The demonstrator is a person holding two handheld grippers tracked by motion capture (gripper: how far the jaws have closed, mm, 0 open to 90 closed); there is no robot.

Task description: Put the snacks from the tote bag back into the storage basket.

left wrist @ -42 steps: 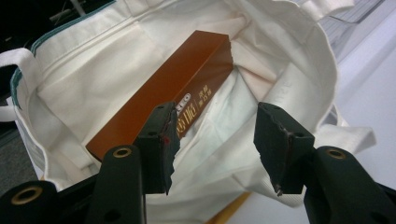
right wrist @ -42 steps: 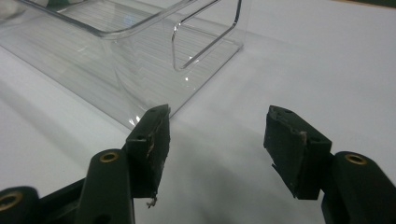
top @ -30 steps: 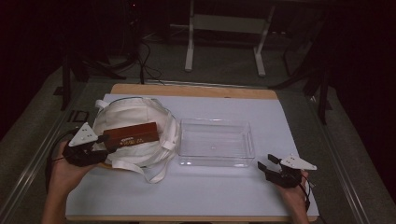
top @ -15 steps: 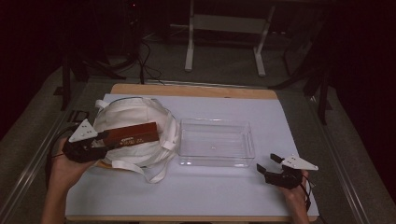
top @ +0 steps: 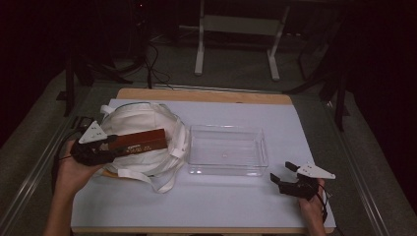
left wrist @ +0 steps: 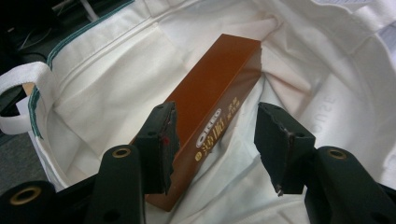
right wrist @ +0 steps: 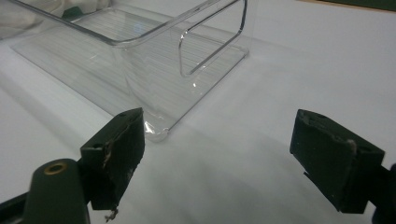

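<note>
Left gripper [left wrist: 215, 140] clamped the brown box [left wrist: 212, 93] over the white bag [left wrist: 116, 74], beside the clear tray [top: 227, 150]; right gripper [right wrist: 233, 154] just spread, empty; end-held box could sag and catch the bag's folds.

Brown box [left wrist: 210, 98]: near end hidden behind the left gripper's [left wrist: 215, 140] black jaw; small gold print beside the logo too fine to read. White cloth bag [left wrist: 116, 74]: cut off by the frame beyond the box. Clear tray [right wrist: 140, 60]: far end cut off by the frame.
</note>
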